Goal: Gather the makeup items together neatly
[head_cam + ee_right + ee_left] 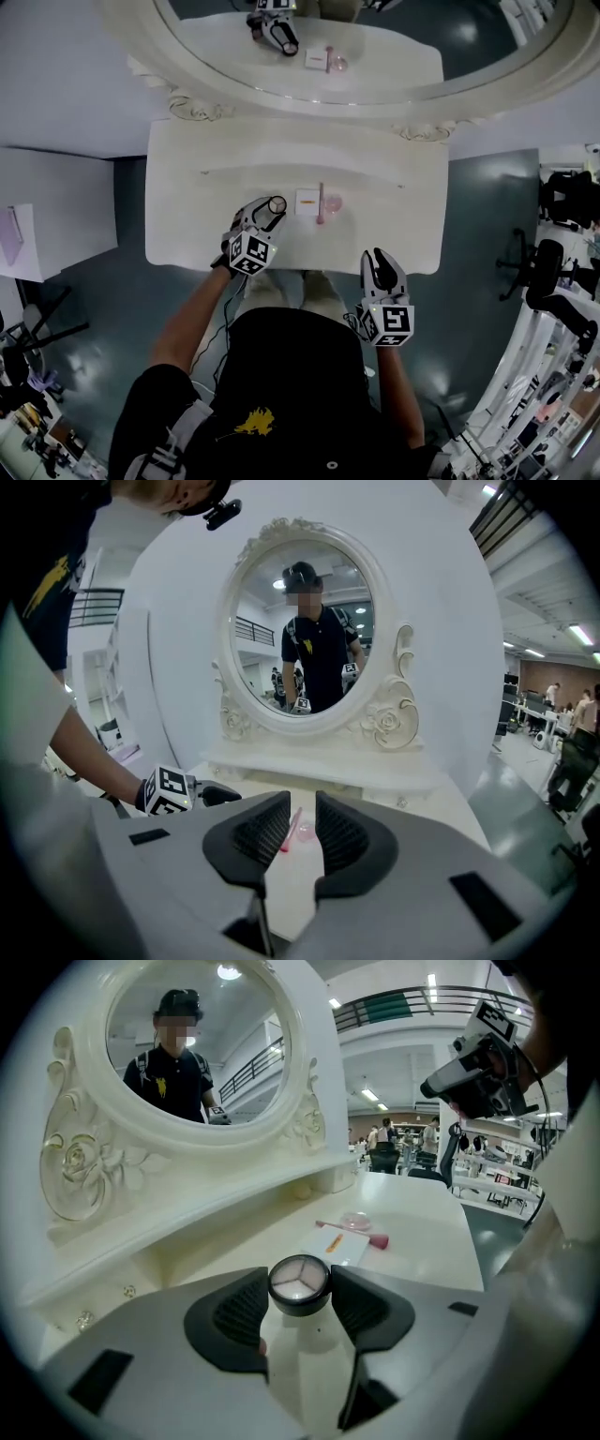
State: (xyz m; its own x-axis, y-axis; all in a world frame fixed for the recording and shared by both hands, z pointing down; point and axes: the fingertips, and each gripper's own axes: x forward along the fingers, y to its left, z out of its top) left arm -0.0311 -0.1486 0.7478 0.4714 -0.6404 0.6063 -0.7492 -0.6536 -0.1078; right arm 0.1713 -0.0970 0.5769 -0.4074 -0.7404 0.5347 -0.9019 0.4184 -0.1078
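No word, number or brand could be read anywhere. The white card on the dressing table bore an orange mark too small to make out. The cubes on the left gripper and the right gripper carried only black-and-white square patterns.

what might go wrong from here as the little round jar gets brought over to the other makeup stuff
1. The small round black-rimmed jar sits at the very tips of the left gripper, held by its curved sides. It may slip out, or roll once released.
2. The flat white card, thin pink stick and clear pink dish lie close together. Setting the jar down right beside them could knock them apart.
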